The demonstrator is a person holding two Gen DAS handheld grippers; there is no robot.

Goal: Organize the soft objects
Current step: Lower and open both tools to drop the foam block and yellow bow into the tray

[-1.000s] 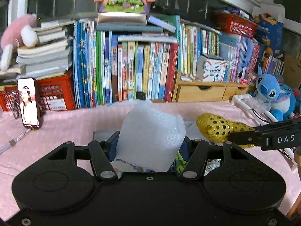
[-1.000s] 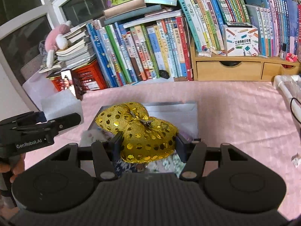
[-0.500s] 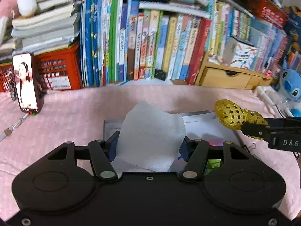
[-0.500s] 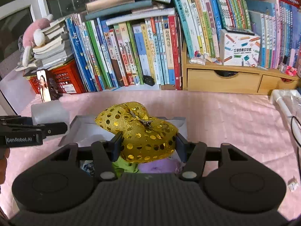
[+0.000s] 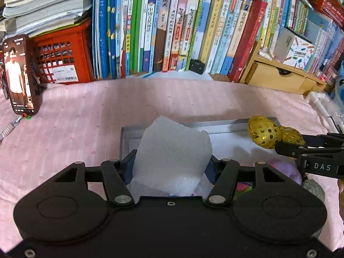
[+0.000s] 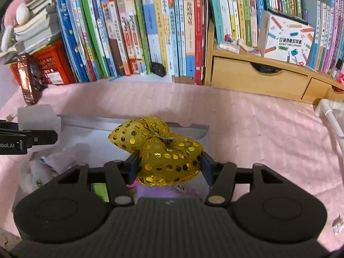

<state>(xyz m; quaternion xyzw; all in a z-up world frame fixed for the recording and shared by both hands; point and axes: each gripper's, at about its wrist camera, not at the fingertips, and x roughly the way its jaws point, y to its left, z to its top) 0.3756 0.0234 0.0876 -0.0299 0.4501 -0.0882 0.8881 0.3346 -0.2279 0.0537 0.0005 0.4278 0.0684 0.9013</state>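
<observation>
My left gripper is shut on a white foam block and holds it over the near left part of a grey box on the pink cloth. My right gripper is shut on a gold sequined double-heart ornament and holds it over the same box. Each gripper shows in the other's view: the right one with the gold ornament at right, the left one with the foam at left. Soft toys lie in the box below, a purple one and a white one.
A row of upright books lines the back, with a red crate and a phone on a stand at left and a wooden drawer unit at right. A white pipe lies at the right edge.
Both grippers have moved forward and tilted down, closer over the grey box, each still holding its object. The box's contents now show below the right gripper.
</observation>
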